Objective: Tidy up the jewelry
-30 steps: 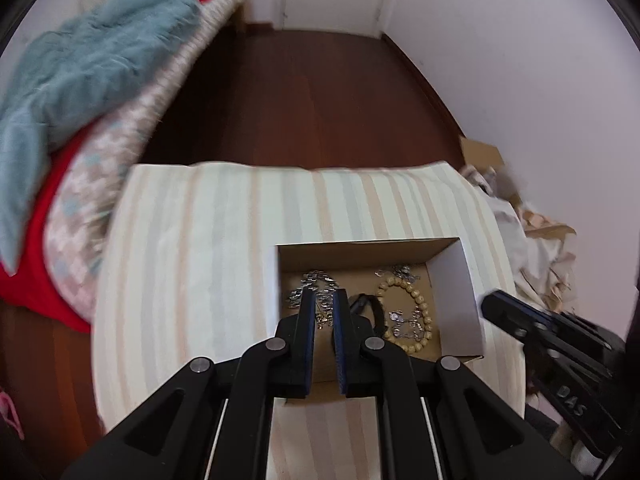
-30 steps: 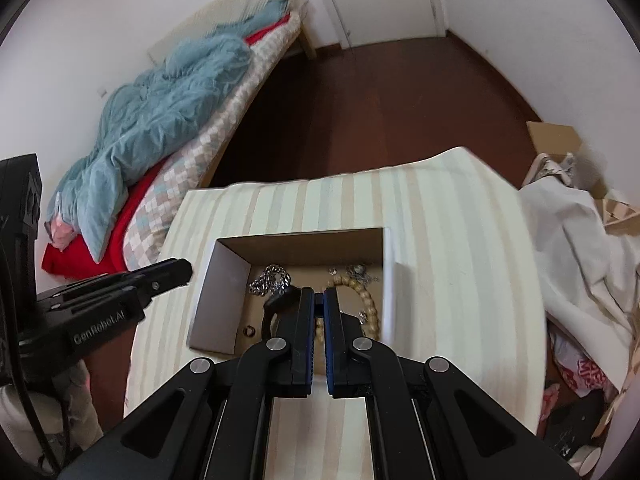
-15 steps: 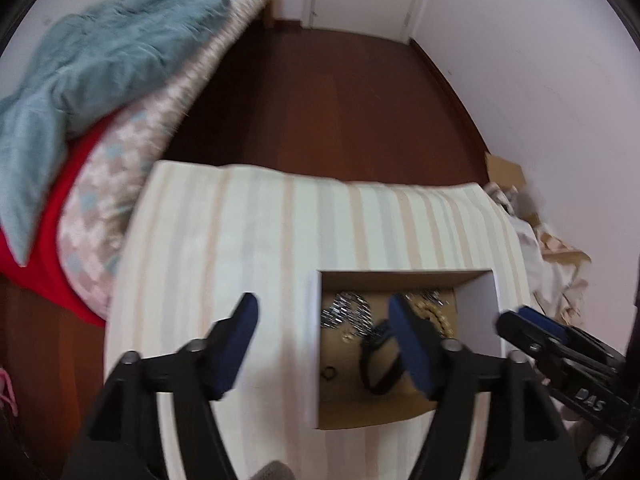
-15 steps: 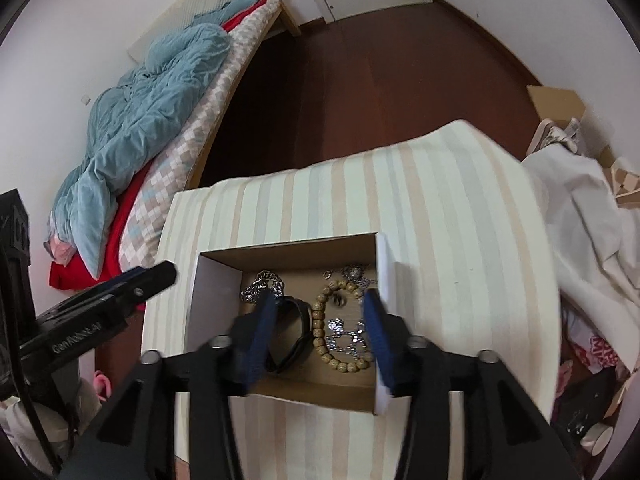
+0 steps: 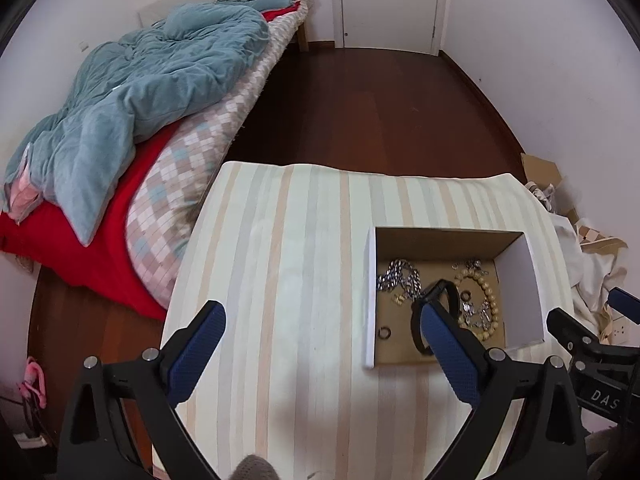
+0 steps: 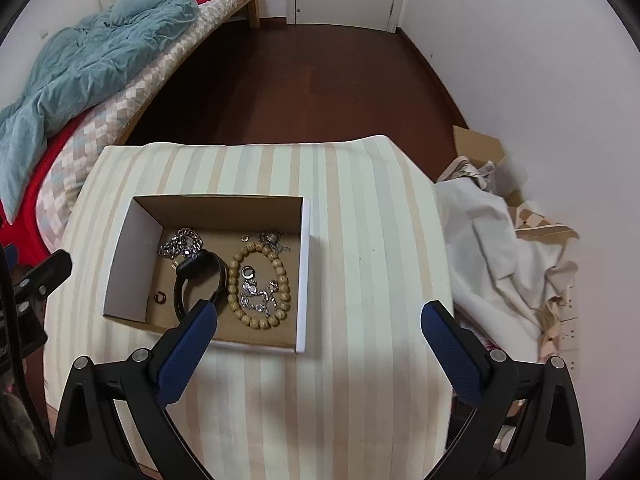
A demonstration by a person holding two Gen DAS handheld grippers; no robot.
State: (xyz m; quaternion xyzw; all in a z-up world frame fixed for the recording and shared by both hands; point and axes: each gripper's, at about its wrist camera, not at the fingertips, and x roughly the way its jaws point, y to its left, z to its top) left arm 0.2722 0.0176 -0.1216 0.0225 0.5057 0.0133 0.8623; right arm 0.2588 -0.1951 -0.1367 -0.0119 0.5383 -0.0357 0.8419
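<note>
An open cardboard box (image 6: 132,256) (image 5: 520,280) sits on a striped cloth-covered table (image 6: 360,240) (image 5: 280,260). Inside lie a wooden bead bracelet (image 6: 280,276) (image 5: 490,300), a silver chain (image 6: 182,242) (image 5: 400,276), a black band (image 6: 196,276) (image 5: 444,292), a small dark ring (image 6: 160,297) (image 5: 384,333) and small silver pieces (image 6: 256,292). My left gripper (image 5: 322,344) is wide open and empty above the table, left of the box. My right gripper (image 6: 318,336) is wide open and empty over the box's near right corner.
A bed with a teal blanket (image 5: 140,92) and red sheet stands to the left. White cloth (image 6: 500,260) and cardboard scraps (image 6: 476,148) are piled right of the table. Dark wooden floor (image 6: 320,80) and a door lie beyond.
Both grippers went from shut to wide open and pulled back from the box. The left one shifted left, so the box now sits at its right.
</note>
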